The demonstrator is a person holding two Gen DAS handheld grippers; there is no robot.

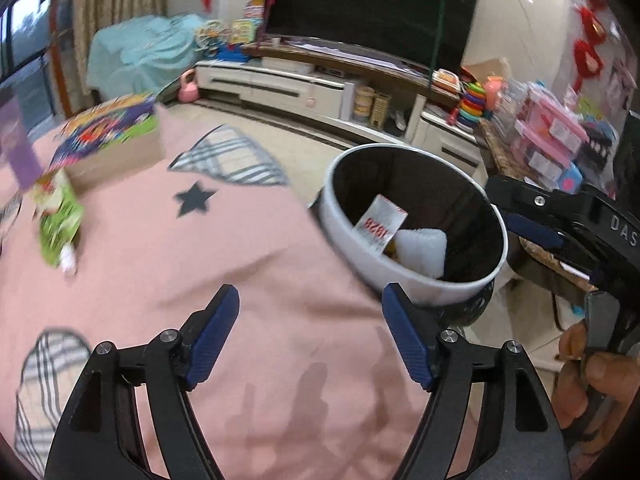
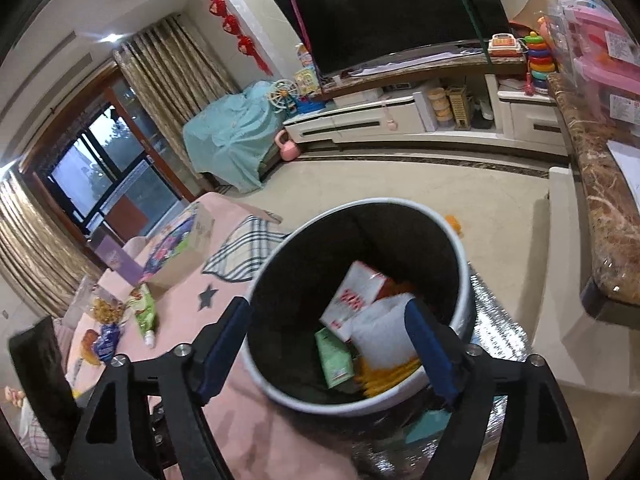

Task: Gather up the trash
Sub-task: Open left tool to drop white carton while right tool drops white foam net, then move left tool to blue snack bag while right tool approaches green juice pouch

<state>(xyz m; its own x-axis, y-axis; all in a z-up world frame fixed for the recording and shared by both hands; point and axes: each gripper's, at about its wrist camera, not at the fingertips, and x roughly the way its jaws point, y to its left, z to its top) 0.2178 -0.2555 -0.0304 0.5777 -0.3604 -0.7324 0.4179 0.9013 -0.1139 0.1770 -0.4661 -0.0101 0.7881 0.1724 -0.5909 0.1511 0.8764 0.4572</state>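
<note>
Trash lies in the white bin; both grippers' fingers gape wide, holding nothing.

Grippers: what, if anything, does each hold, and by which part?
Nothing: left gripper open over the pink cloth; right gripper open above the bin.

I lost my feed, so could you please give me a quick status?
Left gripper and right gripper open, empty. Bin holds trash. Green wrapper left on the pink cloth.

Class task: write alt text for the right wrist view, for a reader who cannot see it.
Open, empty gripper jaws hang over a round bin holding a red-and-white packet, a green packet and white paper, beside a pink-covered table.
</note>
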